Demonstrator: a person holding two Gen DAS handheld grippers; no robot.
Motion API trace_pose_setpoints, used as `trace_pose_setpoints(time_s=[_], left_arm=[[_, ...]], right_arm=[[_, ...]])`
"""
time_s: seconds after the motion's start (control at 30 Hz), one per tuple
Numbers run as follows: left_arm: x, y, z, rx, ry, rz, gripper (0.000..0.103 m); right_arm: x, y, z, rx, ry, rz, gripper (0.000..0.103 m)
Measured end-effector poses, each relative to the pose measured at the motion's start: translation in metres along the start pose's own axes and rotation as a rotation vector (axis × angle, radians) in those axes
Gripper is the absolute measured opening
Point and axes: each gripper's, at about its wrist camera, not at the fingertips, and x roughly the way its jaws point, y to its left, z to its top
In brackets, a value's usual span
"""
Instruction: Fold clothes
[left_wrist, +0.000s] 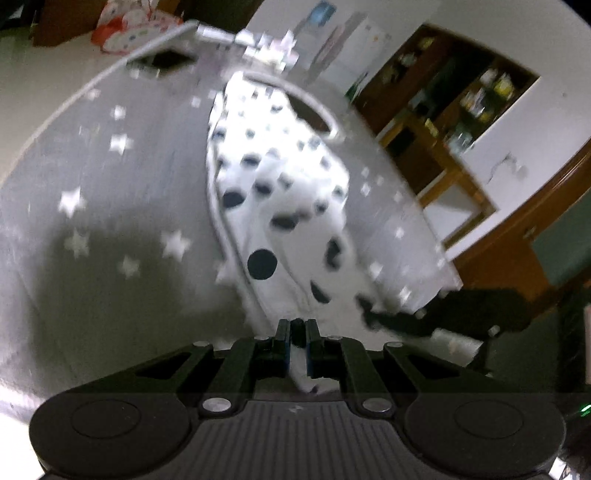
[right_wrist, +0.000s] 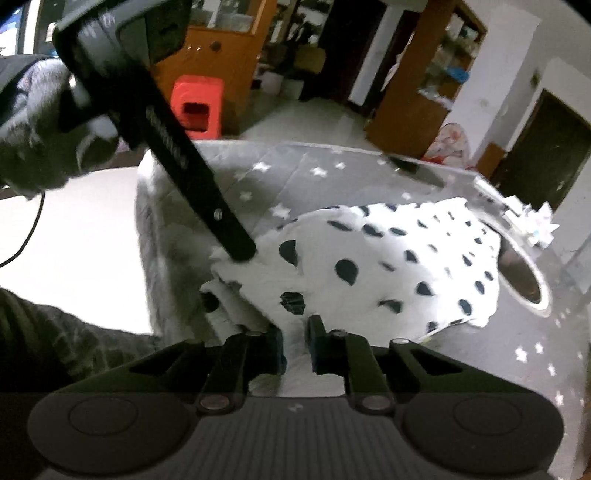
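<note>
A soft white garment (left_wrist: 280, 192) printed with dark round dots is spread on a grey quilted cover (left_wrist: 110, 192) strewn with pale stars. From the left wrist view it runs from 12 o'clock down to 6 o'clock, its hem creased and bunched. The left gripper (left_wrist: 297, 332) is clamped on that near edge, fabric pinched between its blue-lined black fingers. The right gripper (right_wrist: 295, 334) is closed narrowly on another white fold, though whether the pads press is hard to judge. Much is smeared by blur.
</note>
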Motion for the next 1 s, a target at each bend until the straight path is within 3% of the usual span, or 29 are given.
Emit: trace_pose_setpoints(time_s=[0.07, 0.2, 0.43, 0.53, 0.77, 1.0], left_arm=[[0.001, 0.003, -0.001, 0.006, 0.007, -0.004, 0.009], [-0.006, 0.001, 0.001, 0.049, -0.006, -0.004, 0.010], [-0.034, -0.017, 0.022, 0.157, -0.122, -0.018, 0.010], [-0.024, -0.025, 0.034, 0.181, -0.145, -0.025, 0.010], [0.028, -0.038, 0.048, 0.252, -0.112, 0.008, 0.010], [0.050, -0.020, 0.045, 0.240, -0.011, 0.033, 0.010]], right_arm=[[-0.004, -0.003, -0.001, -0.001, 0.002, 0.028, 0.024], [-0.016, -0.010, -0.001, 0.009, 0.001, 0.089, 0.028], [-0.039, -0.057, 0.000, 0.240, -0.046, 0.163, 0.028], [-0.029, -0.069, -0.001, 0.294, -0.055, 0.134, 0.028], [0.020, -0.075, -0.019, 0.366, 0.009, 0.150, 0.028], [0.011, -0.100, -0.015, 0.370, -0.006, 0.138, 0.028]])
